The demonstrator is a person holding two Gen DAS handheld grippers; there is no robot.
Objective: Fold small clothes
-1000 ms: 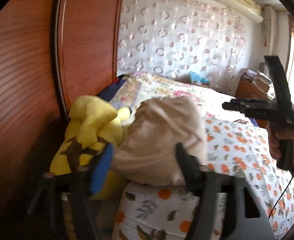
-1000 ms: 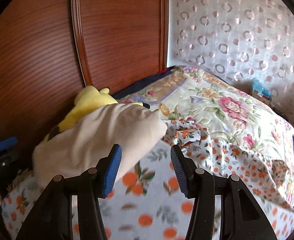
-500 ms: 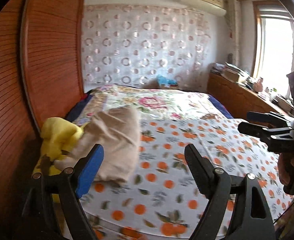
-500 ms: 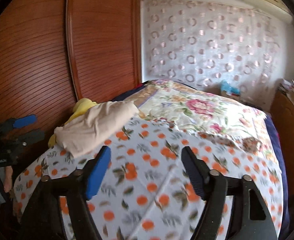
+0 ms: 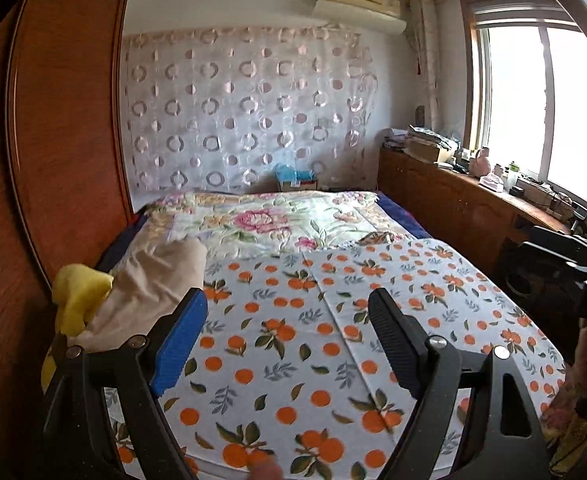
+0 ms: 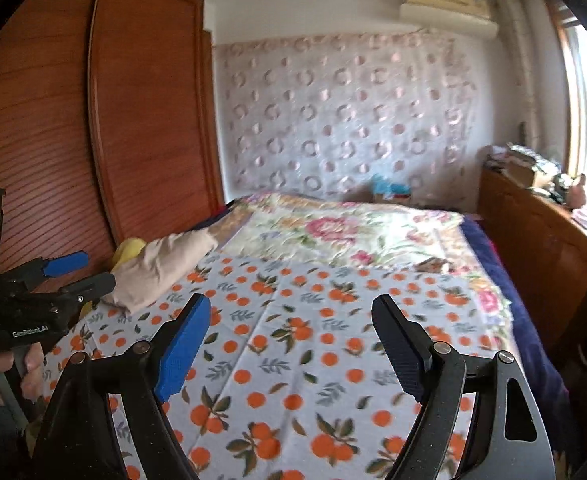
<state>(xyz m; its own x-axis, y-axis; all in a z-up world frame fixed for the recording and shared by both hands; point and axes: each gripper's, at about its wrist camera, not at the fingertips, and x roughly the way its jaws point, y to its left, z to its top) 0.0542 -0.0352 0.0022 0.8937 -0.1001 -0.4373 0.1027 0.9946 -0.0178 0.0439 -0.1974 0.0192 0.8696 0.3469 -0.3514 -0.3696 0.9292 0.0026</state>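
Both tools have drawn back from the beige cloth [image 5: 153, 280]; left tool [image 5: 289, 340] and right tool [image 6: 293, 344] open, empty, above the bed [image 5: 293, 360].

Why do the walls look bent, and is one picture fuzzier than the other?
Both views come through fisheye lenses, so the brown wooden wardrobe curves. The right wrist view is softly blurred on the circle-patterned curtain; the left wrist view is sharper. In the left wrist view the bright window glares white.
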